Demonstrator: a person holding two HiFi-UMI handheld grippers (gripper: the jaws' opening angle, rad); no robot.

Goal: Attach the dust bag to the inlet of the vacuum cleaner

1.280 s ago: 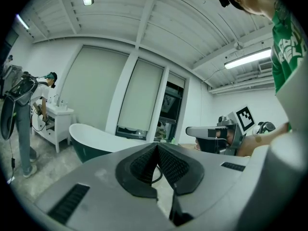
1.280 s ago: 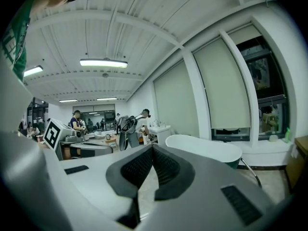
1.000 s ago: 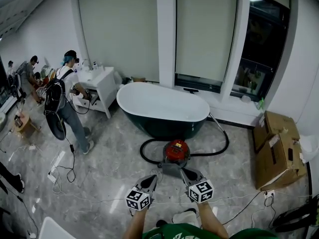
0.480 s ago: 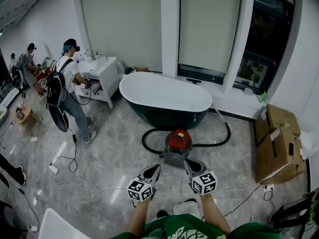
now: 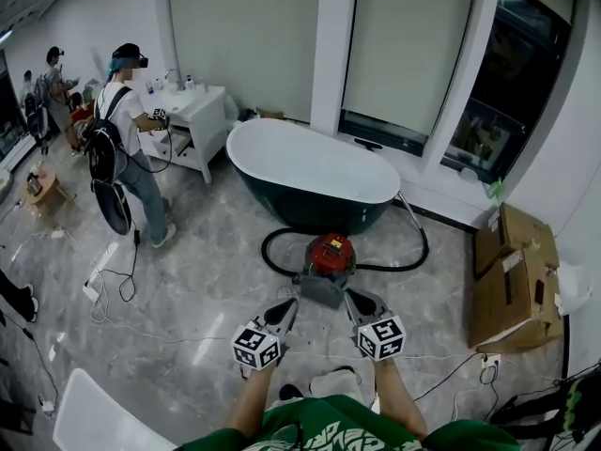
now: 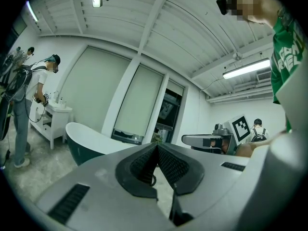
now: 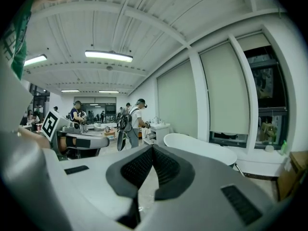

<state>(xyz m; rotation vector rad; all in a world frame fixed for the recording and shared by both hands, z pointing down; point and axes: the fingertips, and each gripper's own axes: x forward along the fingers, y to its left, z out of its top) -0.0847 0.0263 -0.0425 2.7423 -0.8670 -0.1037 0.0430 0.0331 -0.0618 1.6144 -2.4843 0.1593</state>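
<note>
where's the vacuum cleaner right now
In the head view, the red vacuum cleaner sits on the floor at centre, just in front of the dark bathtub.

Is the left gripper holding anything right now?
No, the left gripper has its jaws together at the tips, nothing between them.

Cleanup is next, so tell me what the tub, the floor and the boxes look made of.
Tub: likely acrylic or enamel, glossy white inside, dark green shell outside; smooth with a soft sheen.
Floor: polished stone or marble-look tile, grey veining and light reflections.
Boxes: brown matte cardboard, folded flaps and tape.
</note>
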